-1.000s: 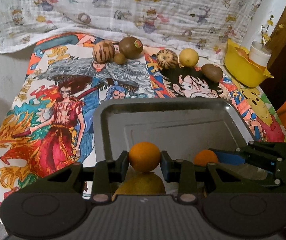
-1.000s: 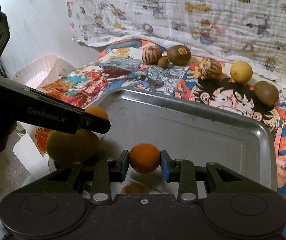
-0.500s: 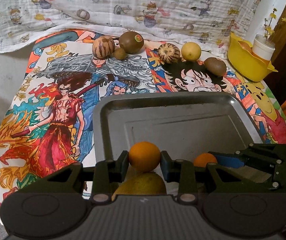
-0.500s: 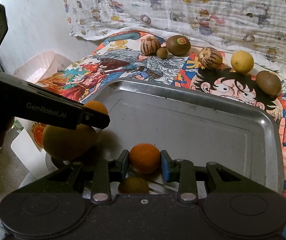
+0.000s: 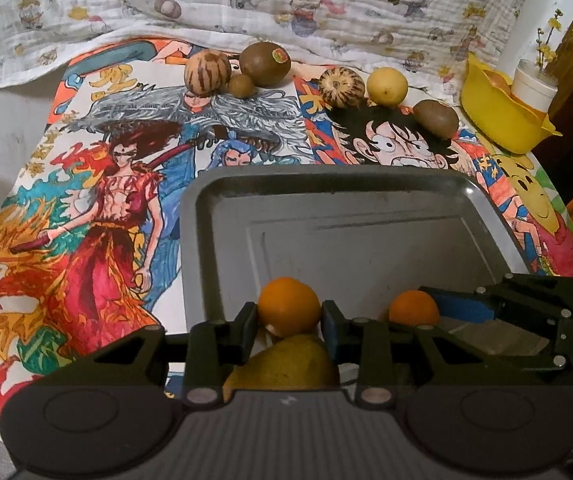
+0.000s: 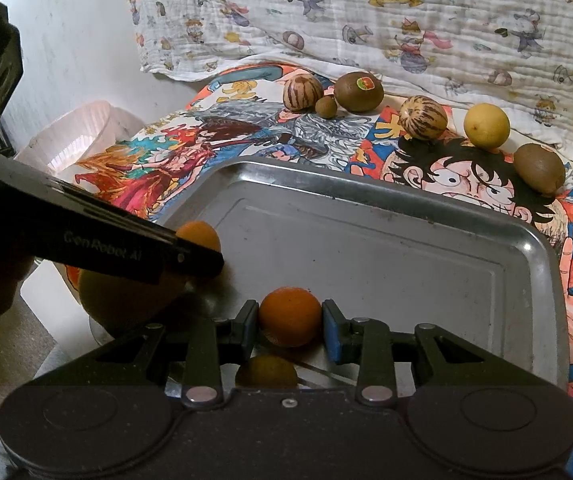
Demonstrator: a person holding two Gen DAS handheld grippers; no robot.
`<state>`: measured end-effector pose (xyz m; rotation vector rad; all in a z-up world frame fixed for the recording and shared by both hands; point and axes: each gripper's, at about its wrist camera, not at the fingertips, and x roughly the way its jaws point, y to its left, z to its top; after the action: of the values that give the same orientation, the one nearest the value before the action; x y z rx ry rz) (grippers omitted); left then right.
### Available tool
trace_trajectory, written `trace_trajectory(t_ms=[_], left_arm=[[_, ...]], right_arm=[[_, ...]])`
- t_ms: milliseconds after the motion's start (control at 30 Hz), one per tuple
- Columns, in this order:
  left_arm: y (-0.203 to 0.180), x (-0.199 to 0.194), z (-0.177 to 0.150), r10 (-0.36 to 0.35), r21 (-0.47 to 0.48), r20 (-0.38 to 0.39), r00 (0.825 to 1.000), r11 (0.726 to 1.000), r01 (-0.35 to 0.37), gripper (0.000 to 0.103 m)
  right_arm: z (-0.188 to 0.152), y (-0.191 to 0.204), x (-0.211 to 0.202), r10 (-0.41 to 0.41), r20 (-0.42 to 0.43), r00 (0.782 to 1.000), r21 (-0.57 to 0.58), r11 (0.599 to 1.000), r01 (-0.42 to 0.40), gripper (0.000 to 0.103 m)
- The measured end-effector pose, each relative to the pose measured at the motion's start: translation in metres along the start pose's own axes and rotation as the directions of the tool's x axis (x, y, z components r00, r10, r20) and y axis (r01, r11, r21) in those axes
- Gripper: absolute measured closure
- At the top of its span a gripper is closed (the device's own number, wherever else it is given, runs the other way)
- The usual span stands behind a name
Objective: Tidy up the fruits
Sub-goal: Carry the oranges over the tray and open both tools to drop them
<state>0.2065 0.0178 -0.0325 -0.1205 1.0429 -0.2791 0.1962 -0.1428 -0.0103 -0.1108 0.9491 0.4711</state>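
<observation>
Left gripper (image 5: 289,318): jaws nearly closed, pads clamped on an orange (image 5: 289,306), low centre, over the tray's (image 5: 366,208) near edge.
Pear (image 5: 286,364): yellow, just below that orange.
Right gripper (image 6: 289,320): jaws narrow, gripping a second orange (image 6: 289,315).
Fruit row (image 5: 254,70): upper frame, beyond the tray.
Yellow bowl (image 5: 502,116): upper right.

both my cameras sit just behind my gripper fingers, tilted steeply down and forward across the metal tray (image 5: 486,208) toward the draped cloth (image 5: 286,4) at the back. my left view looks from the tray's near left corner, my right view from further right. both share the tray and the row of fruit (image 6: 358,86) beyond.
</observation>
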Motion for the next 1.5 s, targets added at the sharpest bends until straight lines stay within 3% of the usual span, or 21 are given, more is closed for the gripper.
trace_trajectory(t_ms=[233,300,667,900,1133,1500], left_arm=[[-0.001,-0.001,-0.001,0.003,0.003,-0.001,1.0,1.0,-0.003,0.063],[-0.001,-0.001,-0.001,0.003,0.004,-0.006,1.0,1.0,-0.003,0.059],[-0.004,-0.01,-0.001,0.017,0.016,0.007,1.0,1.0,-0.017,0.047],[-0.008,-0.023,-0.001,0.017,0.012,0.042,0.999,1.0,-0.018,0.022],[-0.012,-0.041,-0.004,0.015,0.011,0.092,0.996,1.0,-0.016,0.004],[-0.01,-0.073,-0.026,0.059,0.056,0.11,0.992,0.996,-0.065,0.001]], right_arm=[[0.0,-0.001,-0.001,0.007,-0.001,1.0,-0.003,1.0,-0.007,0.064],[-0.001,0.0,-0.001,0.009,0.001,1.0,-0.004,1.0,-0.009,0.063],[-0.001,0.001,-0.013,0.009,0.03,1.0,-0.02,1.0,-0.009,0.046],[-0.004,0.0,-0.024,0.016,0.054,0.998,-0.015,1.0,-0.015,0.029],[-0.008,0.001,-0.039,0.033,0.068,0.997,-0.03,0.999,-0.031,0.007],[-0.018,-0.009,-0.06,-0.015,0.075,0.997,-0.039,0.999,0.018,0.001]])
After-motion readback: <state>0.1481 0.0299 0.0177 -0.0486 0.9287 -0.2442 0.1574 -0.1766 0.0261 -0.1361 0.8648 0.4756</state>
